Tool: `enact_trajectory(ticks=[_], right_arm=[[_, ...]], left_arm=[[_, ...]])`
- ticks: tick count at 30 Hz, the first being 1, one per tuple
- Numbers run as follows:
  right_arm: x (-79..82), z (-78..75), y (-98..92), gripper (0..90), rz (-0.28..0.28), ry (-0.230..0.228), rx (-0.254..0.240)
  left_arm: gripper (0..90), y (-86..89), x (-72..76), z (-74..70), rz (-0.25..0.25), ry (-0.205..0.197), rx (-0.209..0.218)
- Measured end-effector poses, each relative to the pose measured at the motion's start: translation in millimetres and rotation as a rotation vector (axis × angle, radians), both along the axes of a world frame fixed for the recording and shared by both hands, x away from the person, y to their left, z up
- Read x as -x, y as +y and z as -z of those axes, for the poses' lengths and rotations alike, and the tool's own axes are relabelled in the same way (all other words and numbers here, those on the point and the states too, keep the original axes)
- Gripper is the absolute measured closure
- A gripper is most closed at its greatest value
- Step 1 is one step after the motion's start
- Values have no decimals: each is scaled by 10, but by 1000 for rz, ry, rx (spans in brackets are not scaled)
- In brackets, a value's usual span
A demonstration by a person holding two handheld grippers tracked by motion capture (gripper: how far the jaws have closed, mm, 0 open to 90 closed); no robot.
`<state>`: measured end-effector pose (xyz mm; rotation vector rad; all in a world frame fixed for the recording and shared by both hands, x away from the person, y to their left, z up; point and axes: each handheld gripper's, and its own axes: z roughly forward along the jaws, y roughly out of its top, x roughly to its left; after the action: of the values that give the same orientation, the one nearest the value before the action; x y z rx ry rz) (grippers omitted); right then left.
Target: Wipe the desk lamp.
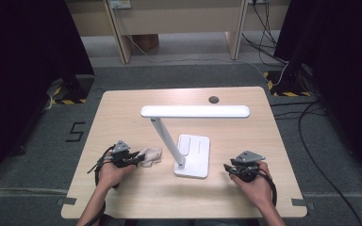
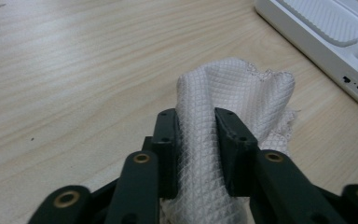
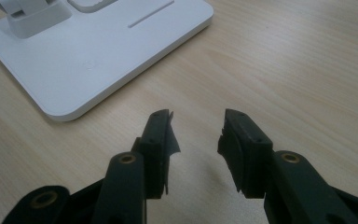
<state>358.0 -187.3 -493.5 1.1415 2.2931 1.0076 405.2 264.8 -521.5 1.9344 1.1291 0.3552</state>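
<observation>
A dark figure "5" (image 1: 77, 131) is marked on the grey floor to the left of the light wooden table (image 1: 122, 106). No brand or lettering can be read on the white desk lamp with its flat rectangular base (image 1: 194, 155) and long horizontal light bar; in the left gripper view two small dark ports are seen on the edge of that base (image 2: 354, 85), but they are too small for any marking to be made out.

In the left gripper view the lower part of the white quilted cloth with a diamond-weave pattern (image 2: 233, 93) is cut off by the bottom edge and partly hidden behind the black jaws. In the right gripper view the lamp's base (image 3: 98, 60) is cropped at the top and left.

The cloth is clamped by the left gripper (image 2: 196, 140): a raised fold is pinched between both pads, while the rest is spread on the table beyond the fingertips, near the lamp base. In the high view the cloth (image 1: 152, 155) is seen just right of the left gripper (image 1: 131, 157), at the table's near-left part.

The right gripper (image 3: 198, 135) is held with its jaws apart and nothing between them, just above bare wood, near the corner of the lamp base. In the high view it (image 1: 233, 168) is placed to the right of the lamp.
</observation>
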Motion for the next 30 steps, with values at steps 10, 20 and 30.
enact_trajectory(ticks=[10, 20, 30], right_arm=[[-7, 5, 29, 624, -8, -1, 1], [-37, -14, 241, 676, -78, -15, 2], [-175, -22, 553, 833, -158, -33, -16]], left_arm=[[771, 11, 46, -67, -40, 25, 127], [771, -13, 194, -413, -5, -84, 195], [770, 10, 302, -730, 22, -156, 217]])
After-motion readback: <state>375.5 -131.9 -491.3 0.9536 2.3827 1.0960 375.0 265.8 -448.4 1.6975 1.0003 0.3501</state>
